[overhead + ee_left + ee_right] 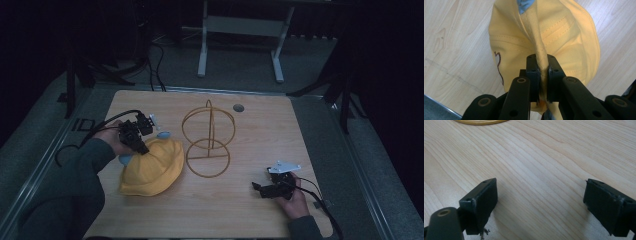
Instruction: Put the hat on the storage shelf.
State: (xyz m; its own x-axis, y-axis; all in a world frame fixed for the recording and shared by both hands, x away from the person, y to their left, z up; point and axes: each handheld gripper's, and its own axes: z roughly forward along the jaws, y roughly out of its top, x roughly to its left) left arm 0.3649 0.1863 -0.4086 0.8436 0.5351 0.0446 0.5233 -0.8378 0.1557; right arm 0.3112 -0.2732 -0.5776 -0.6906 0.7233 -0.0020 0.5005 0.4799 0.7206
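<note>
High view: yellow cotton cap (151,168) at nine o'clock of gold wire stand (208,140).
Left gripper (543,72): jaws clenched on cap's fold.
Right gripper (540,202): jaws released, over wooden bench (544,157).

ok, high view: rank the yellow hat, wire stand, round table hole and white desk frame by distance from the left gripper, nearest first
1. Yellow hat: pinched in the left gripper, left side of the table.
2. Wire stand: just right of the hat, table centre.
3. Round table hole: beyond the stand, near the far edge.
4. White desk frame: on the floor past the table.
</note>
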